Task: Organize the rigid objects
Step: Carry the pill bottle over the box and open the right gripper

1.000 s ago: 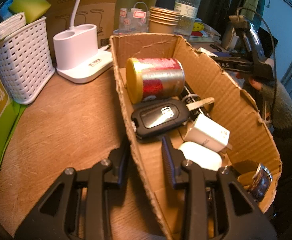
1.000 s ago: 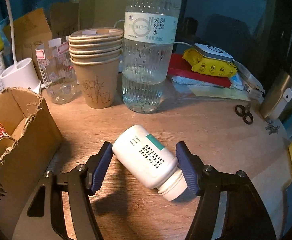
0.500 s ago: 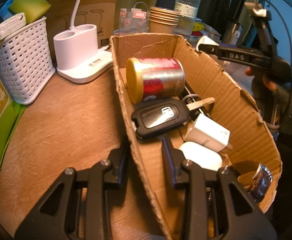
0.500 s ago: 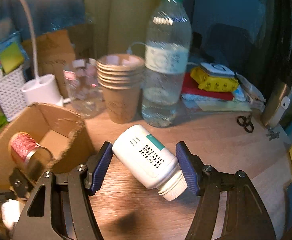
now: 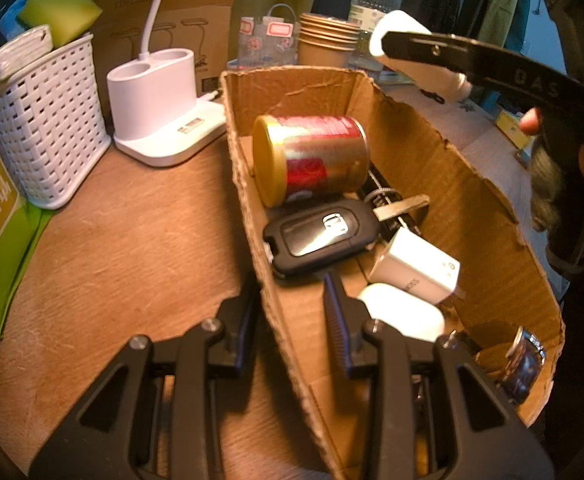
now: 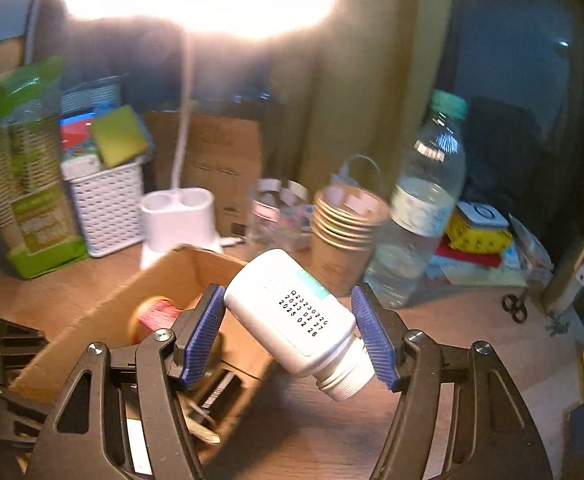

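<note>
Right gripper [image 6: 292, 332] clamps a white pill bottle [image 6: 295, 316], tilted, above the cardboard box [image 5: 431, 160]. Left gripper [image 5: 292, 312] pinches the box's near wall

Bottle [image 6: 295, 320]: white, teal label patch, black printed digits. Pads [image 6: 204, 334]: blue, ribbed; gripper frames black. Box [image 5: 443, 184]: plain brown cardboard. Can [image 5: 311, 158]: gold end, red and gold side. Key fob [image 5: 319, 234]: black. Charger [image 5: 415, 266]: white. Basket [image 5: 48, 124]: white, lattice weave. Sponge [image 5: 60, 12]: yellow-green. Cups [image 6: 345, 232]: brown, faint print, possibly bamboo. Table [image 5: 124, 240]: brown woodgrain.
</note>
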The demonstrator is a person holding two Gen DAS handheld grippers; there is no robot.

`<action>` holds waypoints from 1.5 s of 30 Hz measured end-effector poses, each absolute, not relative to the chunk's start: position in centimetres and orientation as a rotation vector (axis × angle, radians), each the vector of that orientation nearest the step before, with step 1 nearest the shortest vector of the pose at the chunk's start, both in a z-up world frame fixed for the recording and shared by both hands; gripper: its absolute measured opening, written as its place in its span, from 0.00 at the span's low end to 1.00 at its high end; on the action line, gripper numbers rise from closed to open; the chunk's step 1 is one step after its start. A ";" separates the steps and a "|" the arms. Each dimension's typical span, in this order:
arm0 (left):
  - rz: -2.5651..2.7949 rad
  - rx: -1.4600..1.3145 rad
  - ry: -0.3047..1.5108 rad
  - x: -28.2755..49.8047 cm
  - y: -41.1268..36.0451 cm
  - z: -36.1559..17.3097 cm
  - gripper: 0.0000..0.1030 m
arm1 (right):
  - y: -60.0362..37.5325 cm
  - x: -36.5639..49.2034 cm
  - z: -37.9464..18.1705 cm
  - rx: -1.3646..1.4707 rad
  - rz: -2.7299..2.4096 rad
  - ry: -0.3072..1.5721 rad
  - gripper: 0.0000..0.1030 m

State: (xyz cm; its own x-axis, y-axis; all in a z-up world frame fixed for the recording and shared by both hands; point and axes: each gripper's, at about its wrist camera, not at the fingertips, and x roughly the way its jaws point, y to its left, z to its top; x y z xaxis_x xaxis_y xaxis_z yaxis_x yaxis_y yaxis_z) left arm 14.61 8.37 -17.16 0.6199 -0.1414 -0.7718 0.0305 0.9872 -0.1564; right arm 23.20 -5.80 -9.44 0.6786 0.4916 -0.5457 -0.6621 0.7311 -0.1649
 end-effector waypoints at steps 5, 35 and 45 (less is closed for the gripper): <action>-0.100 -0.133 0.897 14.6 8.4 -17.2 0.33 | -4.0 22.1 -9.4 -0.393 0.715 0.483 0.67; -0.100 -0.133 0.897 14.6 8.4 -17.2 0.33 | -0.7 21.4 -11.4 -0.490 0.808 0.572 0.73; -0.101 -0.133 0.897 14.6 8.4 -17.2 0.33 | -1.3 21.0 -10.5 -0.466 0.803 0.550 0.78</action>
